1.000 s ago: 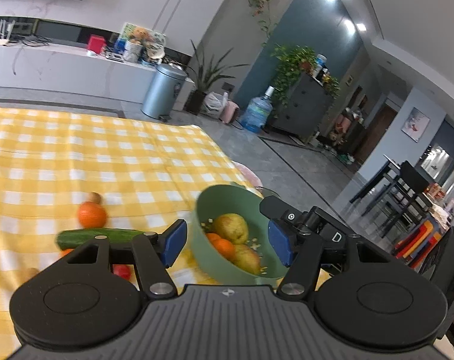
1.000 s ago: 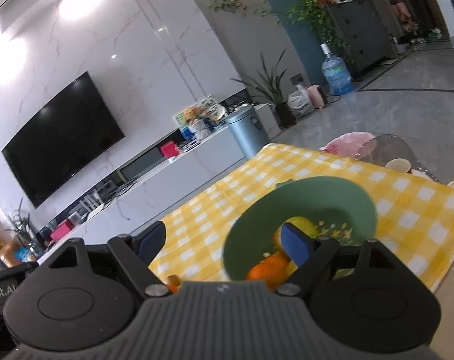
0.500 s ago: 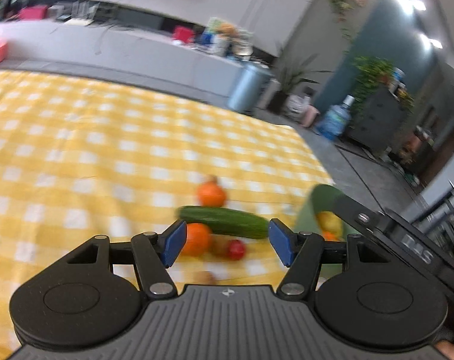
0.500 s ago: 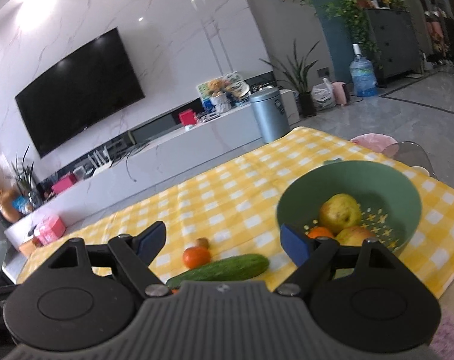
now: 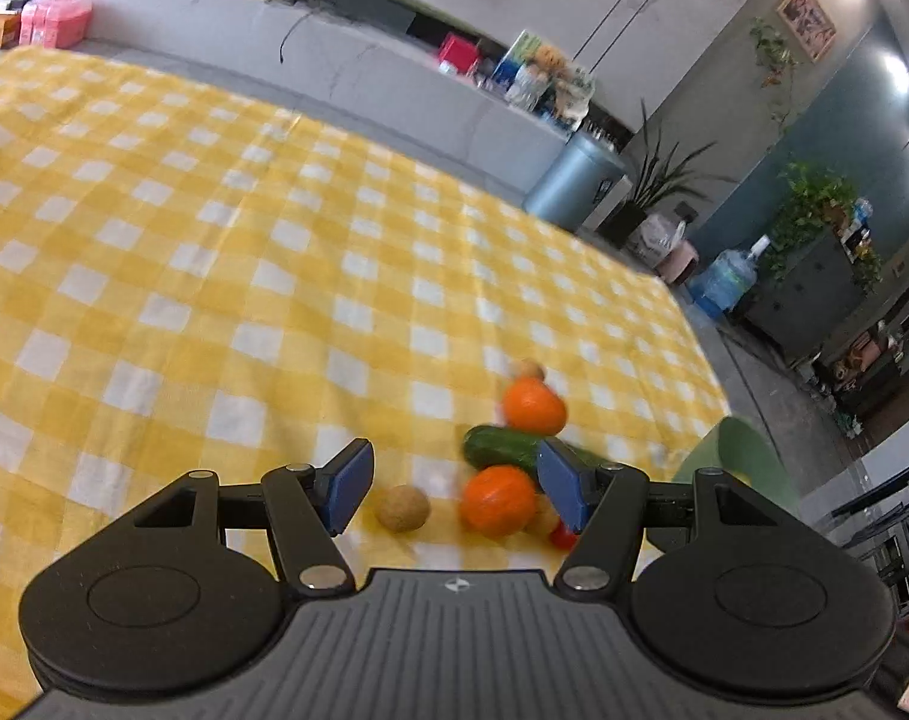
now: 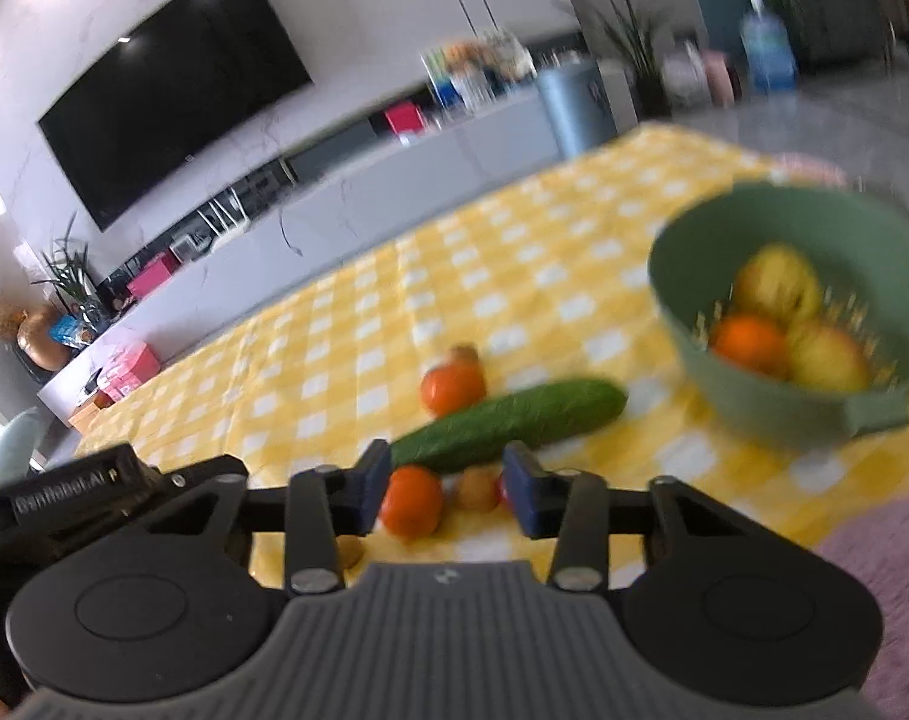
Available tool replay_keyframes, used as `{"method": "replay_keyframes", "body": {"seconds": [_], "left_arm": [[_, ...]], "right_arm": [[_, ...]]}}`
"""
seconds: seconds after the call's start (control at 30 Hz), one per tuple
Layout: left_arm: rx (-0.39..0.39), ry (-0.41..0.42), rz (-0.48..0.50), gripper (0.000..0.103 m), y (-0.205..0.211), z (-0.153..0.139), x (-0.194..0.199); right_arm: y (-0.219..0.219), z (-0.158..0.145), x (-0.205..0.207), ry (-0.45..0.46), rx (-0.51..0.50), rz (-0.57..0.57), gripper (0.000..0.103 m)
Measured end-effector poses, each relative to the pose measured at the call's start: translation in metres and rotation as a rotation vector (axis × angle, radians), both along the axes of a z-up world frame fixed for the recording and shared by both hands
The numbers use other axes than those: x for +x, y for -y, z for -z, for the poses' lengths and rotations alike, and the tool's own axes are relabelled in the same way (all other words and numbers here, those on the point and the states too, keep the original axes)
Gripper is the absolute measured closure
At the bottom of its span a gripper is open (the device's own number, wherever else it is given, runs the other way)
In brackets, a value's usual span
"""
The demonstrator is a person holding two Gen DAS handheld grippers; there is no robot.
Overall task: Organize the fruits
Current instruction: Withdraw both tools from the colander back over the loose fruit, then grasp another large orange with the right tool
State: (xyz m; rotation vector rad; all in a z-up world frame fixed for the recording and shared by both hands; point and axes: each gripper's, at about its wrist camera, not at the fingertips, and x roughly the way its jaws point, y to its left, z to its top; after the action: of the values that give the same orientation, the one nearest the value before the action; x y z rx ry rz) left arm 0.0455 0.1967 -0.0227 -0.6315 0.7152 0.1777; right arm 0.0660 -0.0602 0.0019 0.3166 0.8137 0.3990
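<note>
Fruits (image 6: 411,501) lay beside a long cucumber (image 6: 508,425) that pointed toward the bowl (image 6: 682,276); the right claw (image 6: 448,492) was closing on nothing, the left claw (image 5: 454,489) apart.

Open left hand-held gripper (image 5: 454,489) above oranges (image 5: 495,507), cucumber (image 5: 502,447), checked cloth (image 5: 214,252).

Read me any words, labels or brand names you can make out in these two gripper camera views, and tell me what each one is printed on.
"GenRobot.AI": white lettering on the black body of the left gripper, seen at the left edge of the right wrist view; slightly blurred.
Small round emblem on each gripper's ribbed grey housing: a logo, no readable letters.
Colourful packages on the grey counter: print too small and blurred to read.
Framed picture on the wall: no legible text.
</note>
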Motion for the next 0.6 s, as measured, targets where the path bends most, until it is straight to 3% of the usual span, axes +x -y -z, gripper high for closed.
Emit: {"method": "replay_keyframes", "body": {"seconds": [0.1, 0.23, 0.5, 0.6], "left_arm": [[0.046, -0.041, -0.008, 0.030, 0.000, 0.004, 0.002], [0.030, -0.050, -0.009, 0.030, -0.010, 0.012, 0.003], [-0.022, -0.064, -0.033, 0.030, -0.031, 0.026, 0.009], [-0.111, -0.036, -0.028, 0.030, -0.039, 0.030, 0.009]], "right_arm": [[-0.009, 0.012, 0.008, -0.089, 0.014, -0.014, 0.088], [-0.023, 0.022, 0.014, -0.154, 0.028, -0.020, 0.088], [-0.055, 0.030, 0.022, -0.142, -0.017, 0.006, 0.084], [-0.066, 0.037, 0.026, -0.144, -0.063, 0.008, 0.083]]}}
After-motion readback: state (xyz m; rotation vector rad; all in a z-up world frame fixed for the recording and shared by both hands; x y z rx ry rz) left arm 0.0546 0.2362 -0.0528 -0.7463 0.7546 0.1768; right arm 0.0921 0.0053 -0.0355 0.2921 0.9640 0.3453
